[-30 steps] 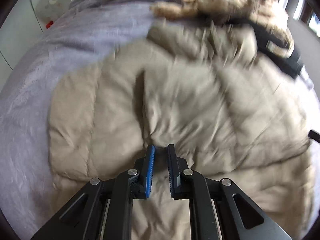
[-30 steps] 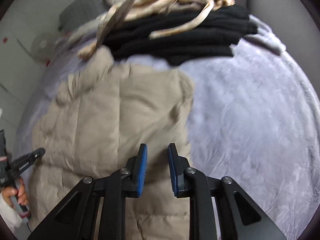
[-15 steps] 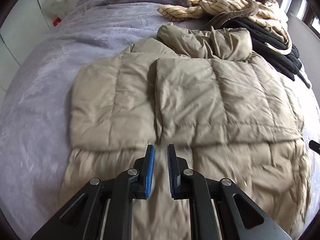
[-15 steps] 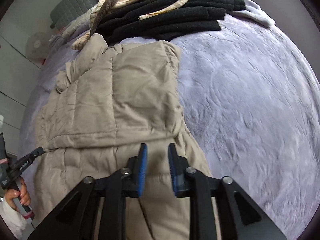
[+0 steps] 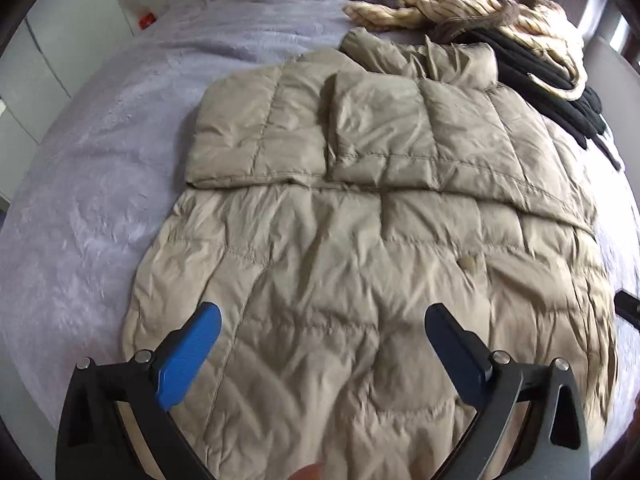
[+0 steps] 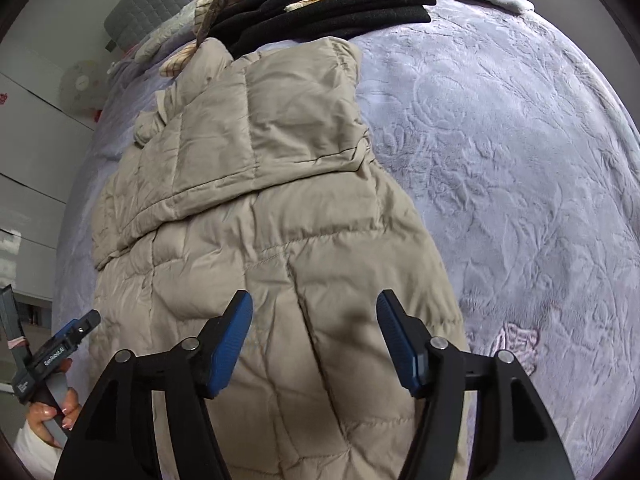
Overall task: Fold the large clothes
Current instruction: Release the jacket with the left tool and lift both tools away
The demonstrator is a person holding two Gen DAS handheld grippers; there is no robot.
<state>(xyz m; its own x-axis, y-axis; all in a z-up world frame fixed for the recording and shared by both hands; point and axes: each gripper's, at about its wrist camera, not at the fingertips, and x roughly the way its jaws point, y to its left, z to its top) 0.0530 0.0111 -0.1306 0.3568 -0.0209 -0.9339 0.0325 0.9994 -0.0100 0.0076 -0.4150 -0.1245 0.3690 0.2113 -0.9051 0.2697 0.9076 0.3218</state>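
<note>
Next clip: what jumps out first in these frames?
A big beige puffer coat fills the middle of the lavender bedspread, its sleeves folded across the chest. Both the left gripper and right gripper gape open over its hem. Black clothes pile beyond the collar.

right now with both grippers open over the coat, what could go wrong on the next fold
1. The beige quilted puffer coat is slick and puffy; the open left gripper and right gripper may pinch only the top layer, so the hem slides out.
2. The sleeves folded across its back lie loose and could flop open when the hem is lifted.
3. The collar end touches the stack of black knitwear, so a folded coat could drag or snag it.
</note>
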